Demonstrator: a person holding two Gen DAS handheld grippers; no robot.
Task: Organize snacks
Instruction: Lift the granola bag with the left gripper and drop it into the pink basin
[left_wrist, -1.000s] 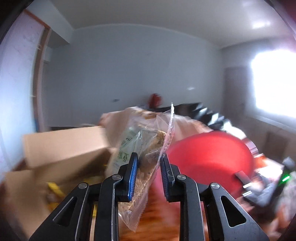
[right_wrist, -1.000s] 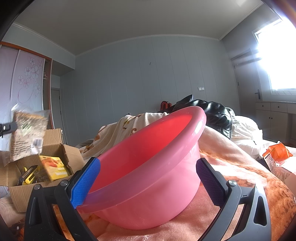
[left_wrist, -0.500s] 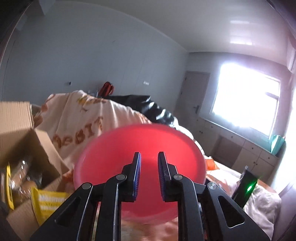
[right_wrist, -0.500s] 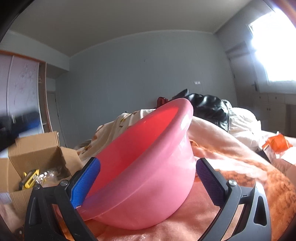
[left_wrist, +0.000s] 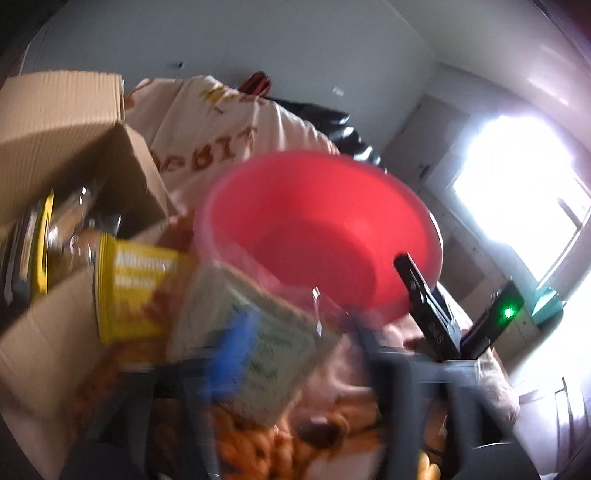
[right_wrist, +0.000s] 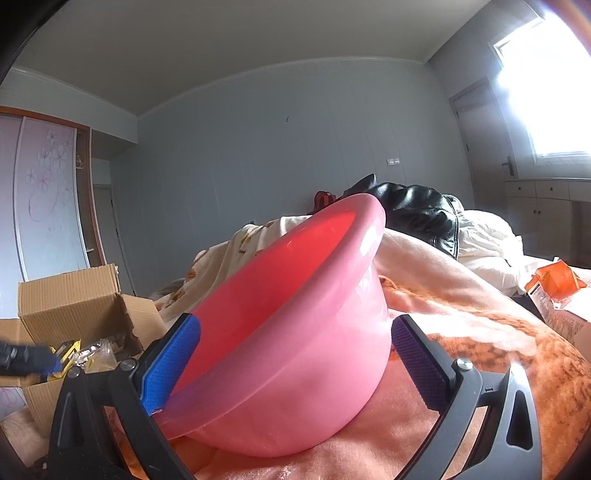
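A pink plastic basin (right_wrist: 295, 332) sits tilted on an orange blanket; it also shows in the left wrist view (left_wrist: 325, 229). My right gripper (right_wrist: 295, 354) is open, its jaws either side of the basin's near wall. My left gripper (left_wrist: 295, 343) is badly blurred, with a greenish snack packet (left_wrist: 255, 339) lying across its blue pad; I cannot tell whether the jaws hold it. A cardboard box (left_wrist: 74, 147) to the left holds a yellow snack pack (left_wrist: 133, 288) and clear-wrapped snacks (right_wrist: 96, 354).
A folded cream blanket (left_wrist: 214, 122) and a black leather jacket (right_wrist: 417, 214) lie behind the basin. An orange package (right_wrist: 554, 284) lies at the far right. The right gripper's body (left_wrist: 428, 306) shows by the basin's rim.
The left gripper let the clear snack bag go into the box, swung over the basin, and now is low and blurred with a greenish packet at its pad. The basin tilted further.
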